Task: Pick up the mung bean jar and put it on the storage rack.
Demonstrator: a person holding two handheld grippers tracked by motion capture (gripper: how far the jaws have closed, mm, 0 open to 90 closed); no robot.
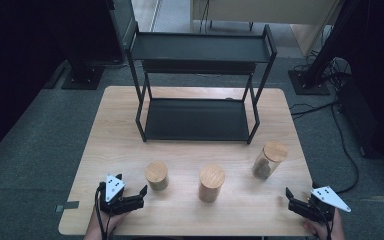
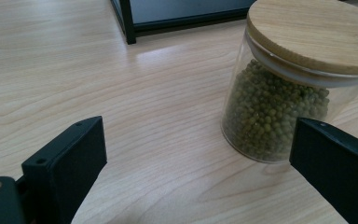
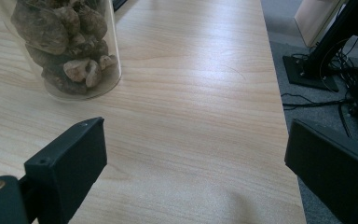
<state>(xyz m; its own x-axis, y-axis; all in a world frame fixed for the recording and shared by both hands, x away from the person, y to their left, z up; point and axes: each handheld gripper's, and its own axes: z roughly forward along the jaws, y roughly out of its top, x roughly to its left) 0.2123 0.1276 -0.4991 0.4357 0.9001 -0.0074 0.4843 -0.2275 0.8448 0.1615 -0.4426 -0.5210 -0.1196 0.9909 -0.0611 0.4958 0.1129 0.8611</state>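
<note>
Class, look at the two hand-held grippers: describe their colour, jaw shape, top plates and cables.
Both the left gripper and right gripper are black, with two blocky, flat-faced jaws. Each carries a pale grey three-cornered plate with dark dots on top. A black cable trails from each. No sleeves show.

Bean jar (image 2: 279, 93) upright (lidded), tabletop.

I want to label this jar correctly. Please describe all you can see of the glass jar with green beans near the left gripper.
The clear round glass jar with a flat pale wooden lid stands upright on the light wooden table, lid closed. Small green round beans fill most of it. The open left gripper is close beside it, not touching.
</note>
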